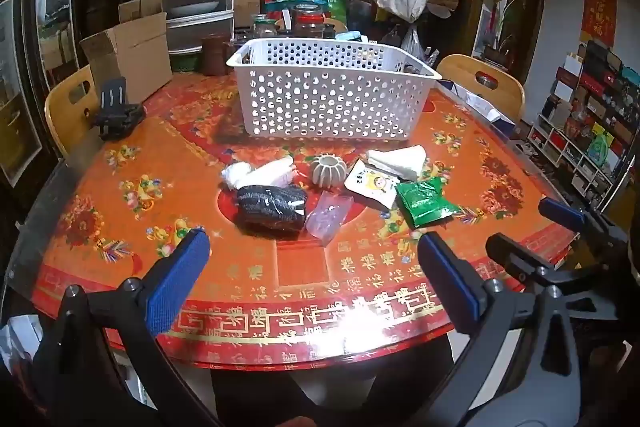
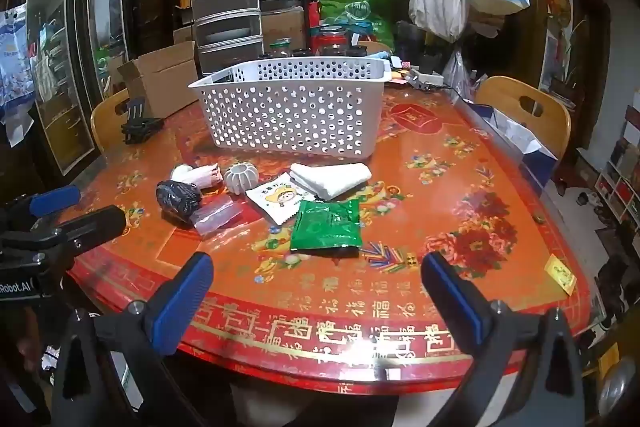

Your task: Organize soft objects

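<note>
- Hovering over the near edge of the table (image 1: 120,211), the left gripper (image 1: 312,247) has its blue-padded jaws spread wide with nothing between them.
- The right gripper (image 2: 316,271) hangs beside it over the same edge, jaws likewise released and empty; each gripper shows at the side of the other's view.
- Ahead of the left gripper lies a black bundle (image 1: 272,207) with white marks, and a clear purple-tinted bag (image 1: 330,213) touches its right side.
- Behind the bundle sits a white wrapped roll (image 1: 260,173), and just beside that a grey ribbed round piece (image 1: 327,173).
- Ahead of the right gripper lies a green packet (image 2: 326,227), flat on the table.
- A white sachet (image 2: 280,201) with a cartoon figure lies between the ribbed piece and the green packet, its corner under a folded white cloth (image 2: 332,177).
- Beyond the cluster stands a white perforated basket (image 1: 332,99), apart from every item.
- A black clamp stand (image 1: 118,113) rests near the table's far left edge.
- Wooden chairs (image 2: 524,111) flank the table, and a cardboard box (image 1: 132,59) sits at the back left.
</note>
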`<action>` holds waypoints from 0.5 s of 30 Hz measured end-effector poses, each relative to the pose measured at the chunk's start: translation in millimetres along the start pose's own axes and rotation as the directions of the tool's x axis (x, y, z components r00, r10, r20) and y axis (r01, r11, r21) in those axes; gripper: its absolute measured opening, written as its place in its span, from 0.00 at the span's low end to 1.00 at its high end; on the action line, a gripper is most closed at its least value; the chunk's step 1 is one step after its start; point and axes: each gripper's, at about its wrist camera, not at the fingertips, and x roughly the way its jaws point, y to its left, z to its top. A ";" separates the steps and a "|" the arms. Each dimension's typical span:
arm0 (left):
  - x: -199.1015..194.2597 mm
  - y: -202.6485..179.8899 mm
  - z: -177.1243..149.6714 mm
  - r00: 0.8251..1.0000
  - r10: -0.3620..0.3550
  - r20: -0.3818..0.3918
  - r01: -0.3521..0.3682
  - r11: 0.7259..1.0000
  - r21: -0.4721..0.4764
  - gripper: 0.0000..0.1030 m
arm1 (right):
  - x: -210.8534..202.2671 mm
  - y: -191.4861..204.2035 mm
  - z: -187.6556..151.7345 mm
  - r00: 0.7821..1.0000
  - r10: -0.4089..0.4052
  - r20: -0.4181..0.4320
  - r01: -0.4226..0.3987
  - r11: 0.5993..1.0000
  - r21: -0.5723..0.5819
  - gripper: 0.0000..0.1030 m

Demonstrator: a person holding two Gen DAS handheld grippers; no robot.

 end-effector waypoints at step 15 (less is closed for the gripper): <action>-4.8 -7.0 0.6 0.997 0.067 0.025 -0.068 0.997 0.040 1.00 | 2.5 1.5 -4.2 1.000 0.007 -0.014 -0.007 1.000 0.008 1.00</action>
